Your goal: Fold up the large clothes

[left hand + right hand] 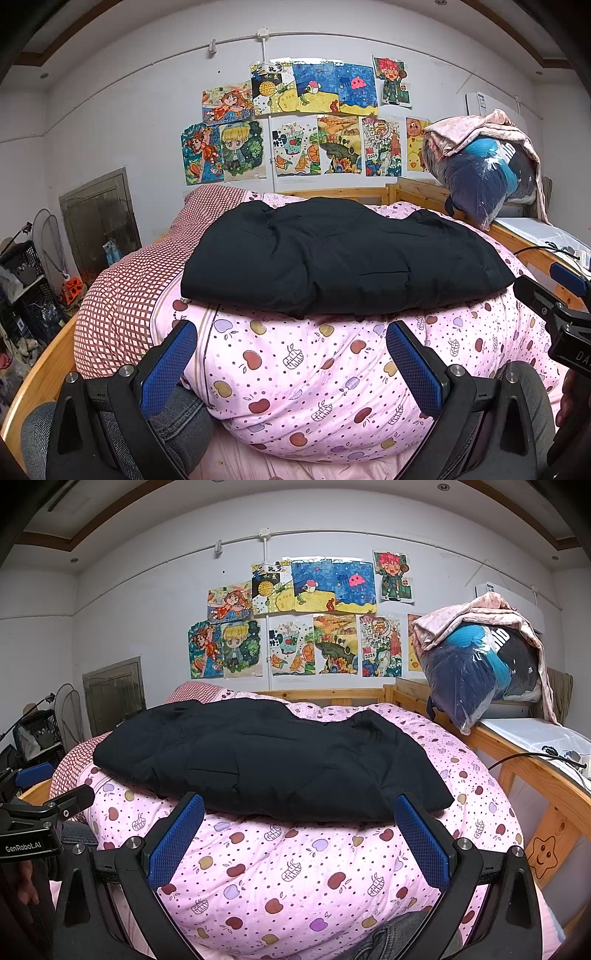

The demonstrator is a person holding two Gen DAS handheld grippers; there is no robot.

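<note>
Clothes come first here: a big black coat (343, 258) lies flat on top of a puffy pink quilt (314, 387) with little apples on it, and the quilt is heaped on a wooden bed (535, 775). The coat looks thick and padded, so it is likely soft and squashy, a bit heavy for cloth, and floppy when lifted. It will not break. Its smooth black cloth may be a little slippery, and the fat quilt under it is bumpy, so the coat could slide or sag while it is being folded. The left claw (295, 365) is spread wide and holds nothing; it sits near the front of the quilt, below the near edge of the coat and not touching it. The right claw (301, 842) is spread wide too and holds nothing; its blue tips are just at the near edge of the coat, and it is hard to tell if they touch it. A good place to take hold looks like the near edge, one claw at the near left corner and one at the near right corner, pinching the thick hem so both layers come up together. On the far right, a plastic bag of clothes (480, 672) rests on a side shelf, well apart from the coat.
</note>
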